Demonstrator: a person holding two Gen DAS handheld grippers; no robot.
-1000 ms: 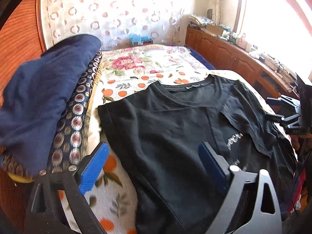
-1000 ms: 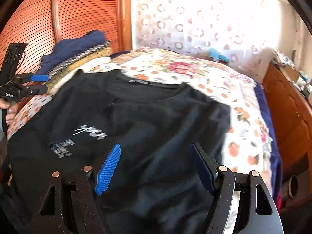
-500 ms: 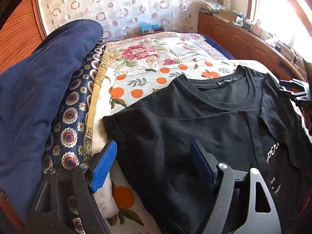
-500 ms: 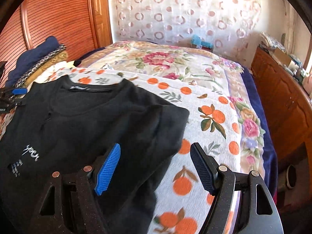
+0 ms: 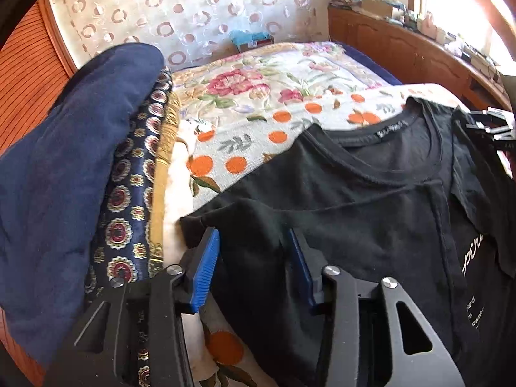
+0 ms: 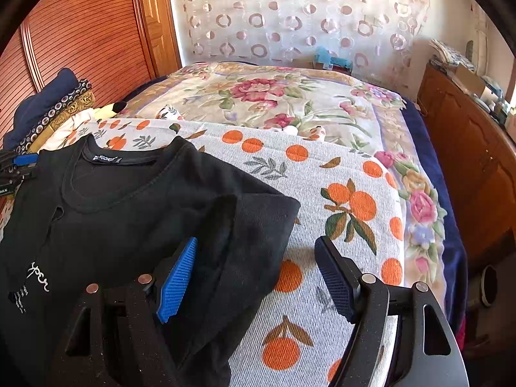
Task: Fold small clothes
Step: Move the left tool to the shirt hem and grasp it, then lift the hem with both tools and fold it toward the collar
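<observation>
— Left side first: what do we record?
— We find the left gripper [image 5: 254, 264] pitched down over the sleeve edge of the black T-shirt [image 5: 371, 225]; its jaws have just been closing, now narrow, cloth between them, grip unconfirmed.
— And rightward?
— The shirt lies on the orange-print cover [image 6: 338, 177]. We note the right gripper [image 6: 258, 274] angled down, fingers wide, straddling the other sleeve's edge.
</observation>
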